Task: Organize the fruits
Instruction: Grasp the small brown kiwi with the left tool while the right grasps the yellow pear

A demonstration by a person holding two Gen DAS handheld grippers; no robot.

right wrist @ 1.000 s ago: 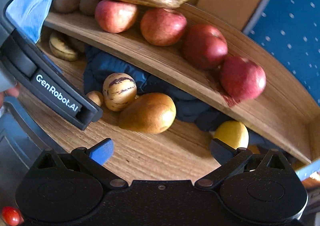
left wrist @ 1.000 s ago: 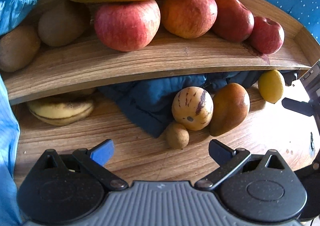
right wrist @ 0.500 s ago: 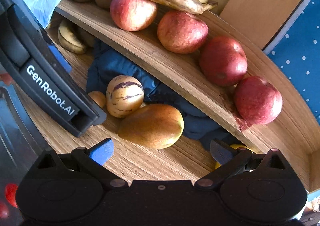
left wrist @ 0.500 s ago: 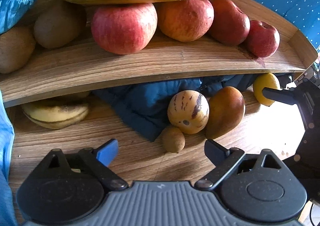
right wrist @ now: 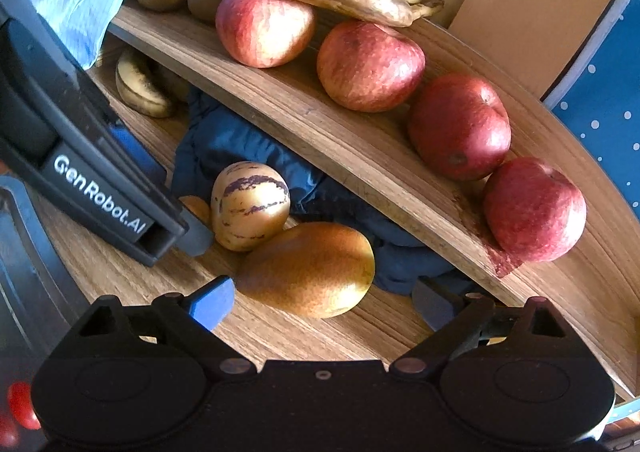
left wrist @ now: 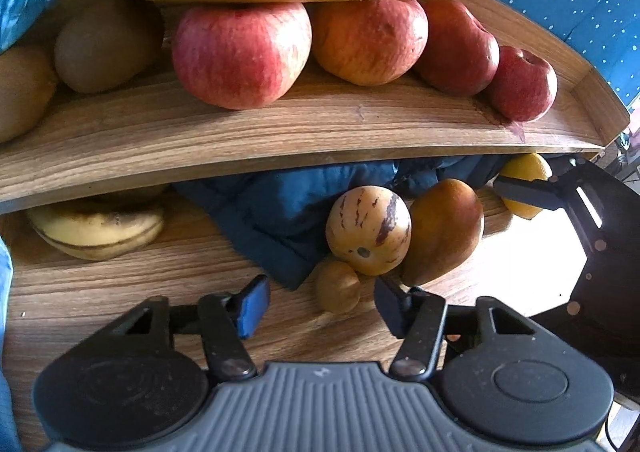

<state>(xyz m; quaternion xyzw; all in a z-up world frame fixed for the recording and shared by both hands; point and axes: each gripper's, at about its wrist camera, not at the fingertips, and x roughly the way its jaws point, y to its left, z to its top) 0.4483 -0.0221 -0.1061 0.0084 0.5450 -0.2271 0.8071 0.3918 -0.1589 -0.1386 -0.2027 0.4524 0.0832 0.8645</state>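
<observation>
we have the left gripper [left wrist: 320,304] jaws apart around the small brown fruit [left wrist: 338,286] on the lower shelf [left wrist: 120,292]. right gripper [right wrist: 324,302] jaws apart at the mango [right wrist: 308,268]; 4 apples [right wrist: 370,66] above.

Black hand-held gripper [right wrist: 322,306], blue fingertip pads [right wrist: 212,302].

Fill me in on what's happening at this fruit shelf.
A person holds two grippers over the lower wooden shelf, sorting fruit. The left gripper is open, its fingers either side of a small brown round fruit beside the striped yellow melon. The right gripper is open around the orange-brown mango. Neither grips anything yet. Four red apples line the upper shelf.
</observation>
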